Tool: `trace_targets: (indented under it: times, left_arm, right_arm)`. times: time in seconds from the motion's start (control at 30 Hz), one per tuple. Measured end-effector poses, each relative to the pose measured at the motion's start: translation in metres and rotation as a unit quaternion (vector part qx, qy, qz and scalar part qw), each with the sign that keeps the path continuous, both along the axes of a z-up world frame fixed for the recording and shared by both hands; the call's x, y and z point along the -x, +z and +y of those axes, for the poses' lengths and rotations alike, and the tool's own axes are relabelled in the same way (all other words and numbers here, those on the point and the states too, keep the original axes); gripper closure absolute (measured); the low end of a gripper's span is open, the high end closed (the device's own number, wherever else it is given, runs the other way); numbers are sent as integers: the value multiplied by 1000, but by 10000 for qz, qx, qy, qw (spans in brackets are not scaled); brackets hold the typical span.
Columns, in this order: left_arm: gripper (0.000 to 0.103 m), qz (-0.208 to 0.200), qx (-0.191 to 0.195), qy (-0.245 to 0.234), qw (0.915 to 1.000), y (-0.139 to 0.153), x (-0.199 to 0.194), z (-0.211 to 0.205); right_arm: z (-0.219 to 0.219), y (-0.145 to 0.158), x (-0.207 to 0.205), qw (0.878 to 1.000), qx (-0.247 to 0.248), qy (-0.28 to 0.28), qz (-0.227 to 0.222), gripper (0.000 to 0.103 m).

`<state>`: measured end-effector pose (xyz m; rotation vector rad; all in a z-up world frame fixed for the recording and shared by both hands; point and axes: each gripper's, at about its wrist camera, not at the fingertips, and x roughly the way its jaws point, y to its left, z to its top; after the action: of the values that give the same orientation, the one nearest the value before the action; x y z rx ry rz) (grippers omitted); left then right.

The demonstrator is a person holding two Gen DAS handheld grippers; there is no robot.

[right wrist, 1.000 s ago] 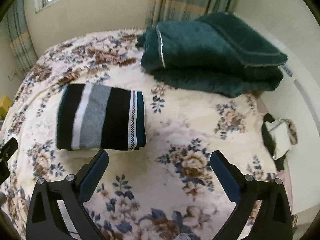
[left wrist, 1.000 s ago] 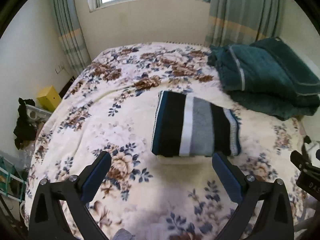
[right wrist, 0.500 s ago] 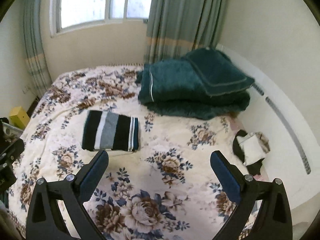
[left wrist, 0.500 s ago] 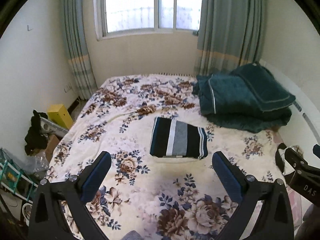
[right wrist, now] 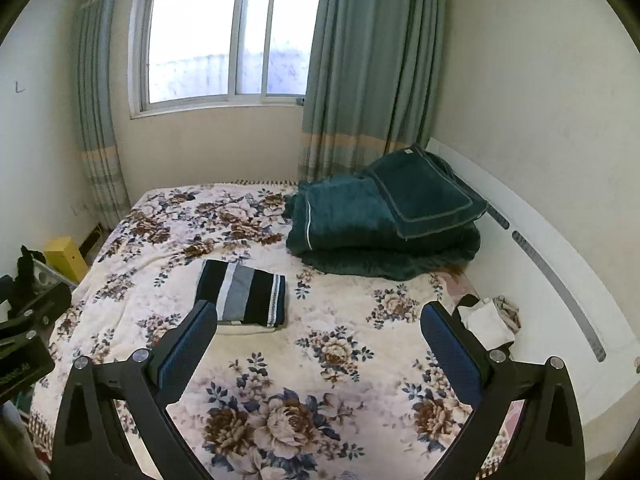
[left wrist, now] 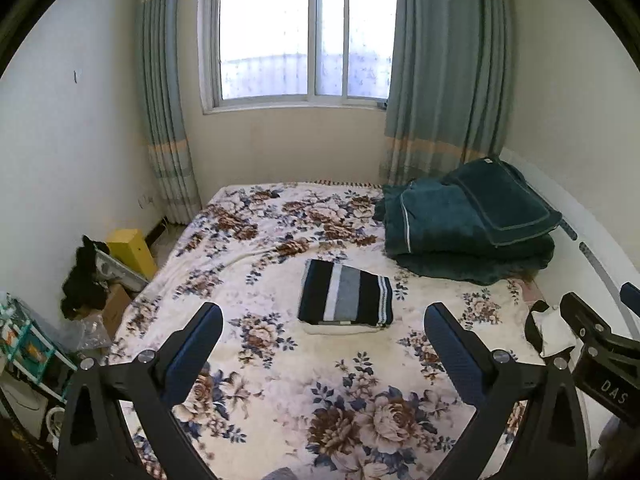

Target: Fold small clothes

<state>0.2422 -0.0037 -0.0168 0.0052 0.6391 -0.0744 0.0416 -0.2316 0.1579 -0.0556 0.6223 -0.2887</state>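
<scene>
A folded striped garment (left wrist: 346, 299), black, grey and white with a teal edge, lies flat in the middle of the flowered bed cover (left wrist: 280, 380). It also shows in the right wrist view (right wrist: 244, 294). My left gripper (left wrist: 322, 322) is open and empty, held well back above the bed's near part. My right gripper (right wrist: 318, 320) is open and empty, also well back from the garment. The right gripper's body (left wrist: 600, 348) shows at the right edge of the left wrist view.
A stack of folded dark green blankets (left wrist: 468, 226) sits at the bed's far right by the curtain. A small black and white cloth pile (right wrist: 488, 320) lies at the right edge. A yellow box (left wrist: 132, 250), cartons and a shelf stand on the floor left.
Both grippers have pulled back and up from the folded garment, so it looks much smaller and the window and walls have come into view. The garment has not moved.
</scene>
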Motion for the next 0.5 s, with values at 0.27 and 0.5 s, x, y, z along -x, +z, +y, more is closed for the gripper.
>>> trace_targets:
  times: [0.27, 0.5]
  left_arm:
    - [0, -89, 0, -29, 10000, 17, 24, -2]
    - [0, 160, -159, 176, 9996, 16, 27, -1]
  right_arm:
    - [-1, 25, 27, 9998, -36, 161, -97, 0]
    - [-5, 32, 29, 9996, -85, 267, -43, 0]
